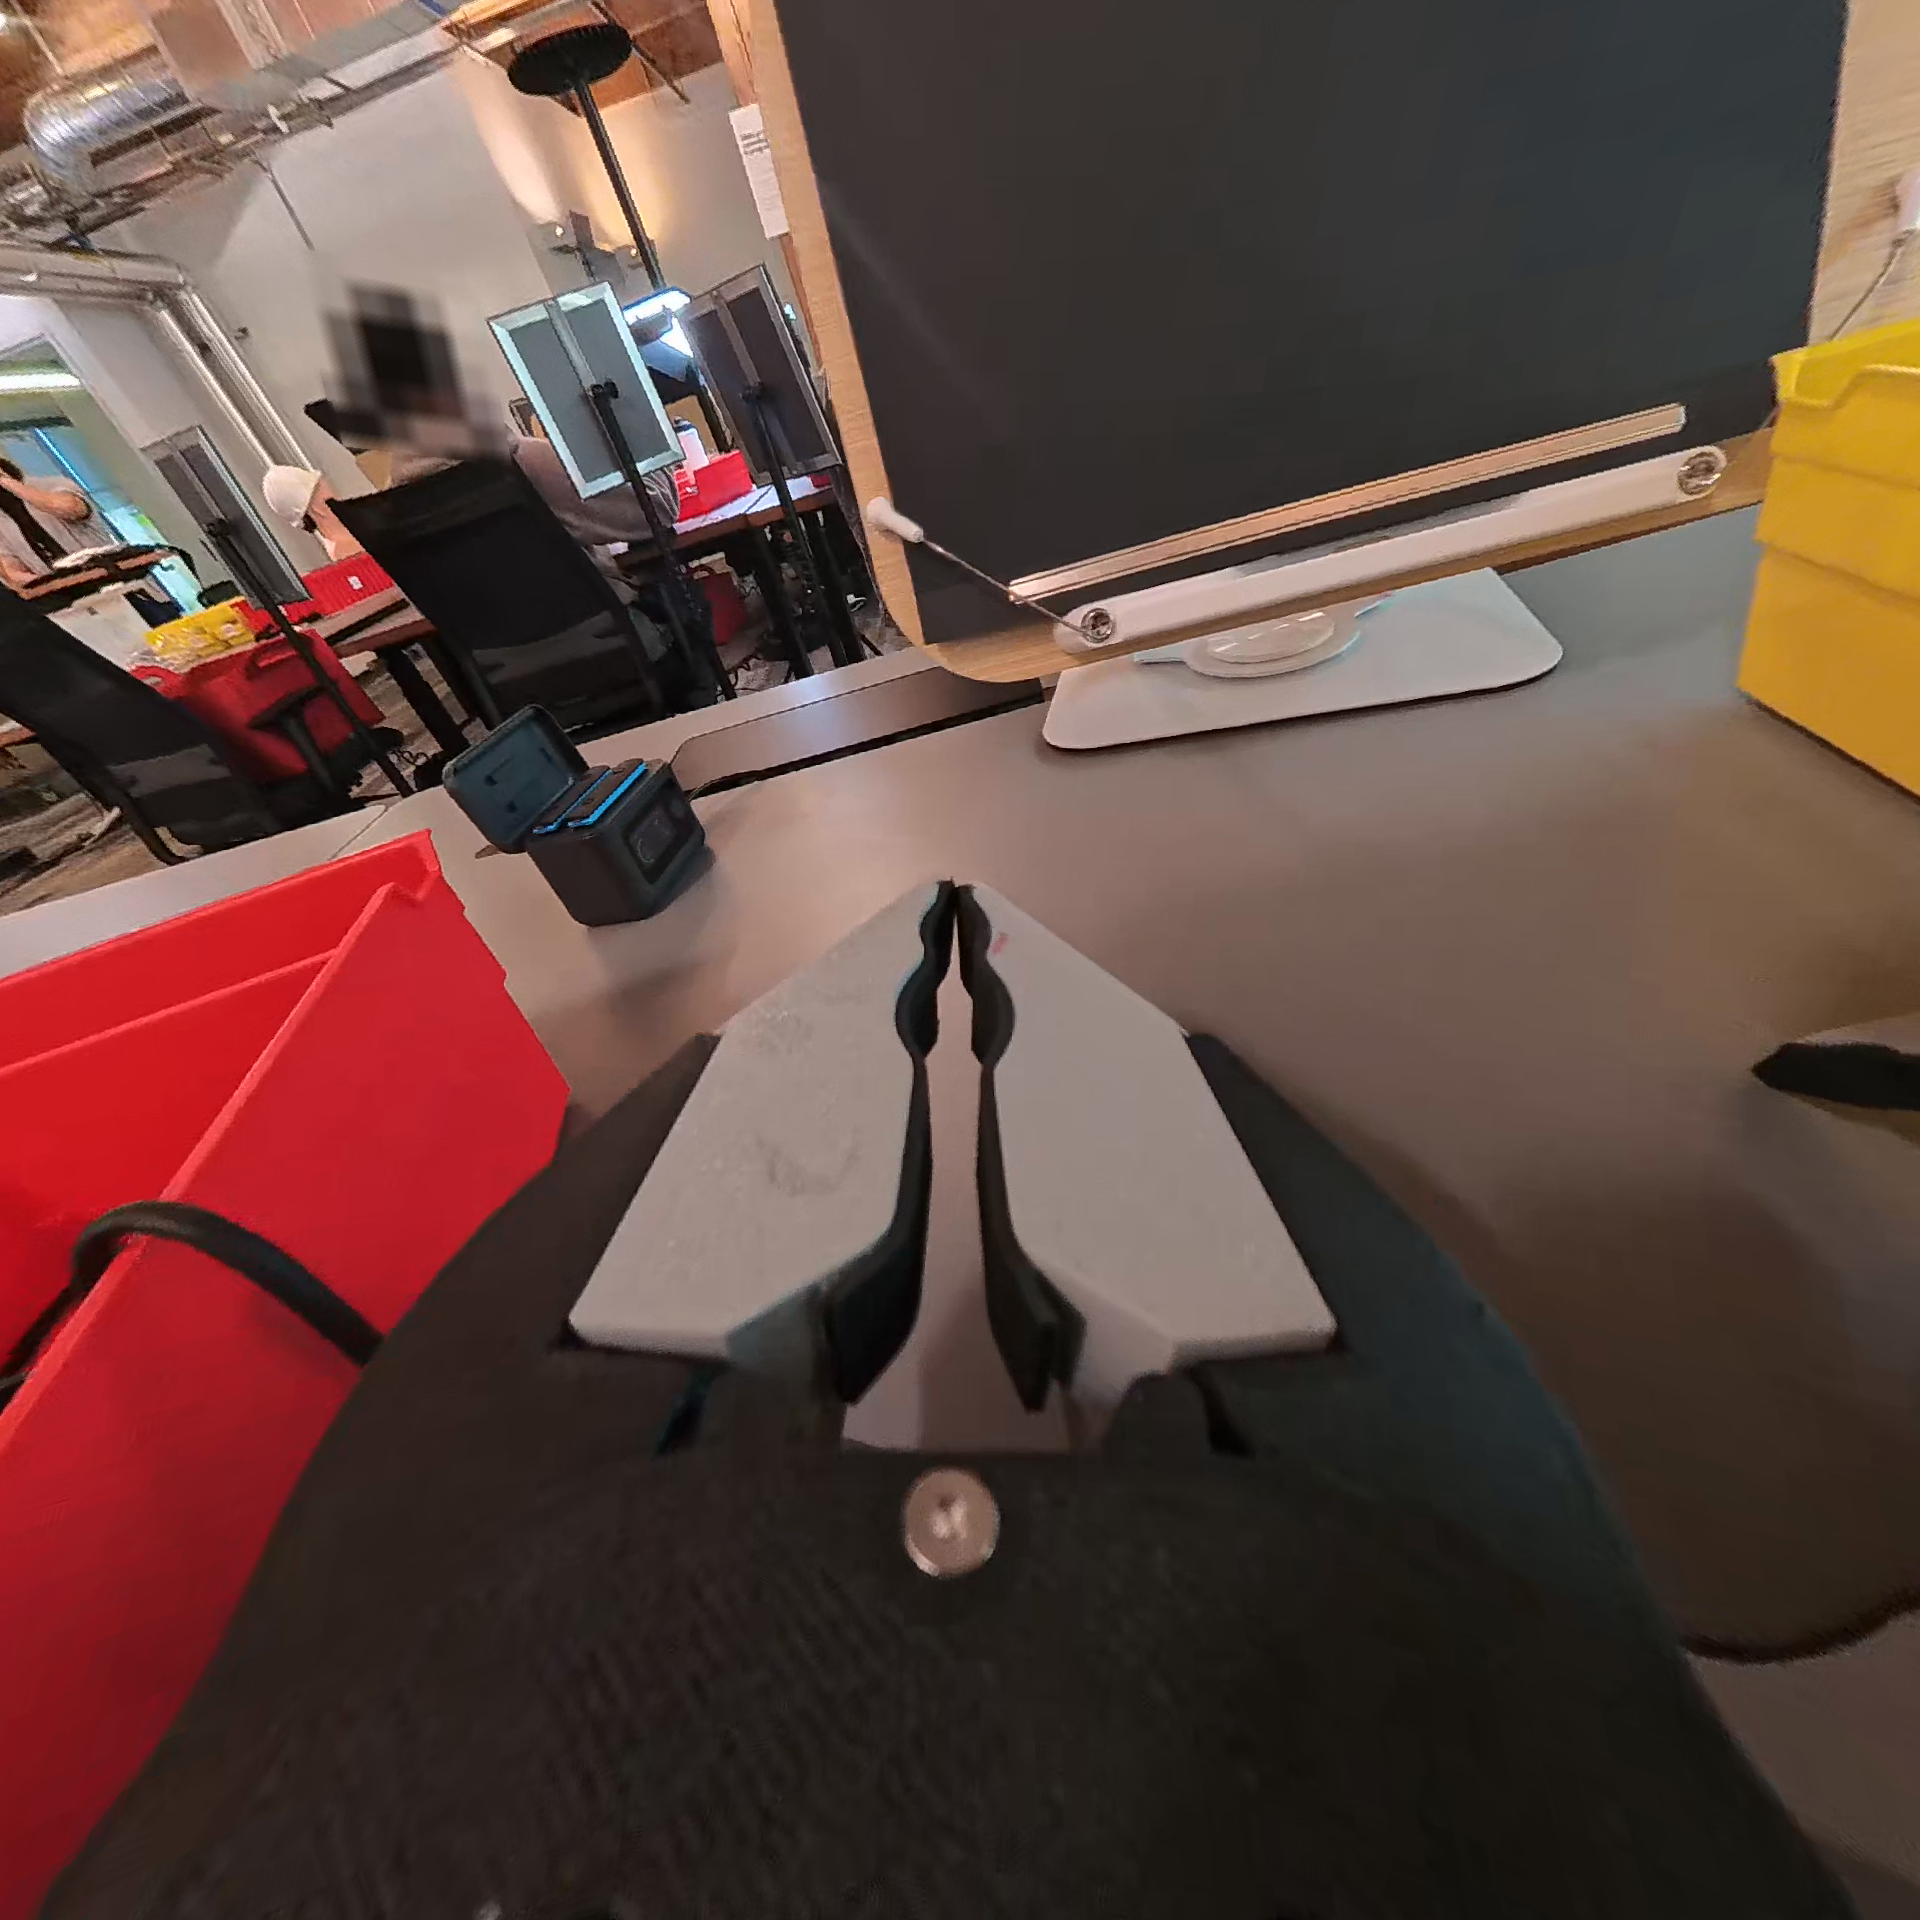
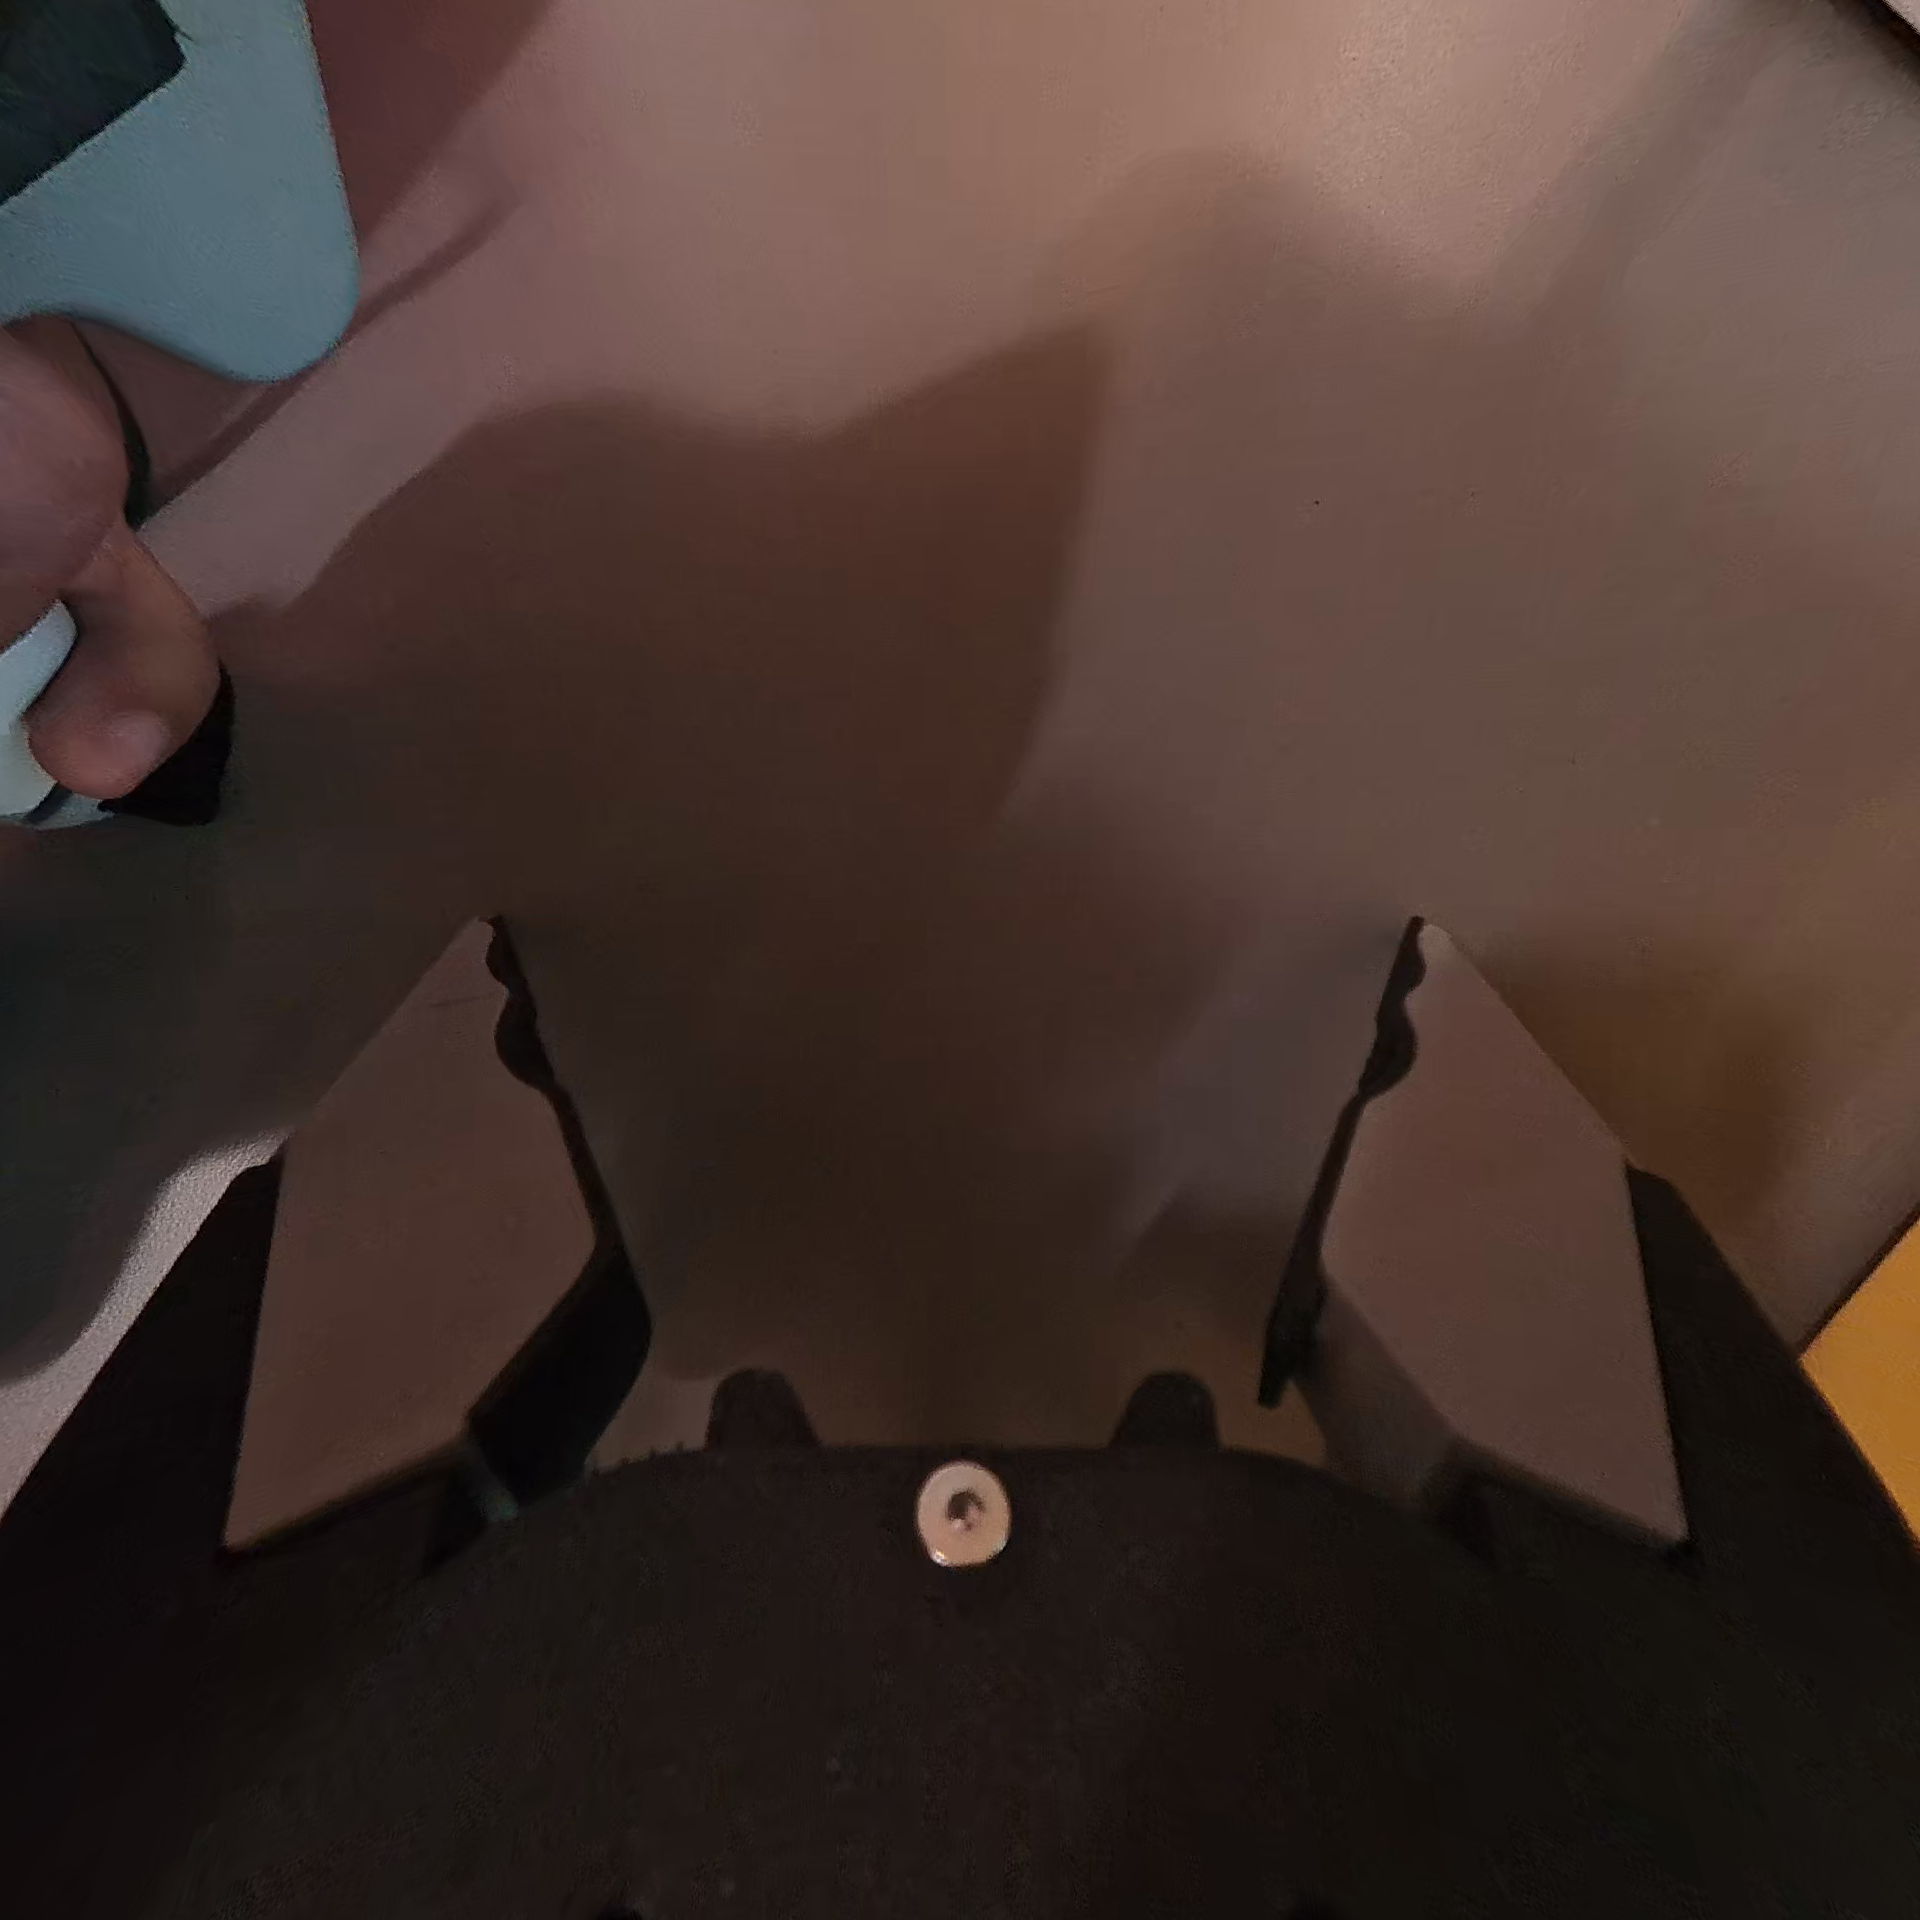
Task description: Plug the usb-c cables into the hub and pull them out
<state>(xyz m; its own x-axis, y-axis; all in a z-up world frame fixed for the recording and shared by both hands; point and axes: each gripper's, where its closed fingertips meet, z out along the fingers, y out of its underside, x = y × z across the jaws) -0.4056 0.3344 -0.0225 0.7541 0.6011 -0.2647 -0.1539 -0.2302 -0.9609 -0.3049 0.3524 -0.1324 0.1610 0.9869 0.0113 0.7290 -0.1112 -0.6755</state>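
No hub or USB-C plug shows in either view. My left gripper (image 1: 954, 894) is shut with nothing between its grey fingers; it hovers over the grey table (image 1: 1299, 935). A black cable (image 1: 208, 1247) loops over the edge of the red bin at the lower left. My right gripper (image 2: 951, 935) is open wide and empty, pointing down at the bare, shadowed tabletop (image 2: 1247, 416). A person's hand (image 2: 94, 623) holding something white and black shows at the left edge of the right wrist view.
A red divided bin (image 1: 229, 1091) stands at the left. A small dark case with blue-edged packs (image 1: 613, 831) sits beyond my left fingers. A monitor on a white stand base (image 1: 1299, 665) stands behind, and yellow bins (image 1: 1839, 582) at the right. People and chairs are far behind. About 15 cm separates my left fingertips from my right.
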